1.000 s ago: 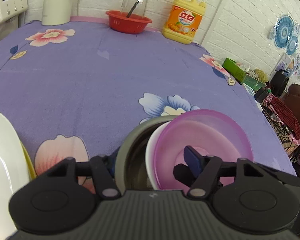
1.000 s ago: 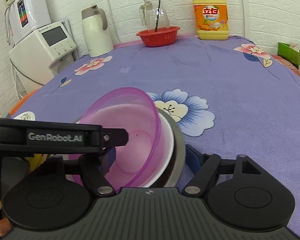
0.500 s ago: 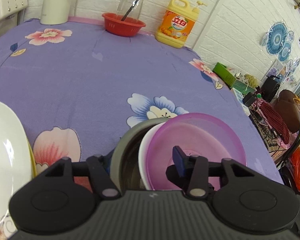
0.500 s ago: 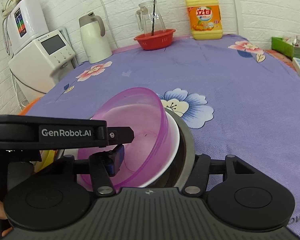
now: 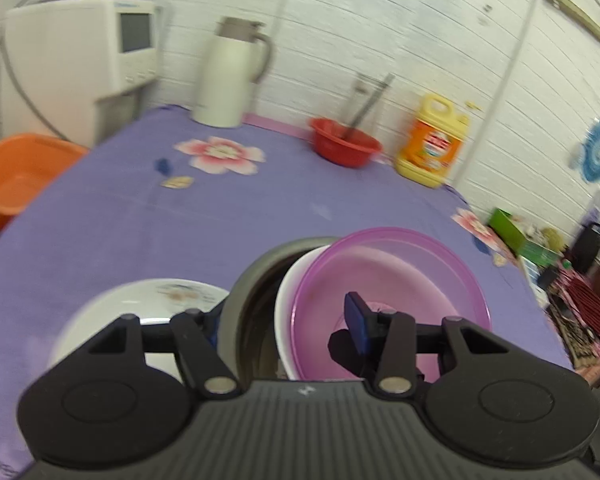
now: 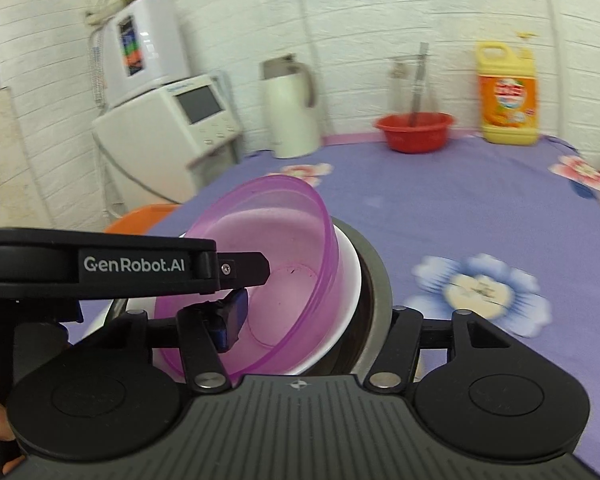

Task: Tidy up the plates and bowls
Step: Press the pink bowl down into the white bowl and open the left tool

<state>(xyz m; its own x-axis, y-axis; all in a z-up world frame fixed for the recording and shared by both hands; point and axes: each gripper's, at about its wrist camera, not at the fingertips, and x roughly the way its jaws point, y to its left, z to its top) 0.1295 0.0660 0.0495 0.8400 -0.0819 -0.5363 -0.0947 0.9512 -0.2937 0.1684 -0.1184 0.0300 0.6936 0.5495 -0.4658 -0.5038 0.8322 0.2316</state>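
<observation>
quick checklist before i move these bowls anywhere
1. Left claw clamped on the bowl stack rim: ok.
2. Right claw grip: cannot tell; its jaws are opening with the rim between them.
3. Bowls nested, purple in white in grey: ok.
4. Stack level: not ok, tilted.
5. Bare tablecloth ahead for a set-down: ok.
6. Clear of the flowered plate: cannot tell.

Three nested bowls: purple (image 5: 400, 280), white (image 5: 290, 292), steel (image 5: 240, 300). One floral plate (image 5: 140, 300) beside stack. One red basin (image 5: 344, 148), one detergent jug (image 5: 432, 144), one kettle (image 5: 228, 80) beyond stack.
</observation>
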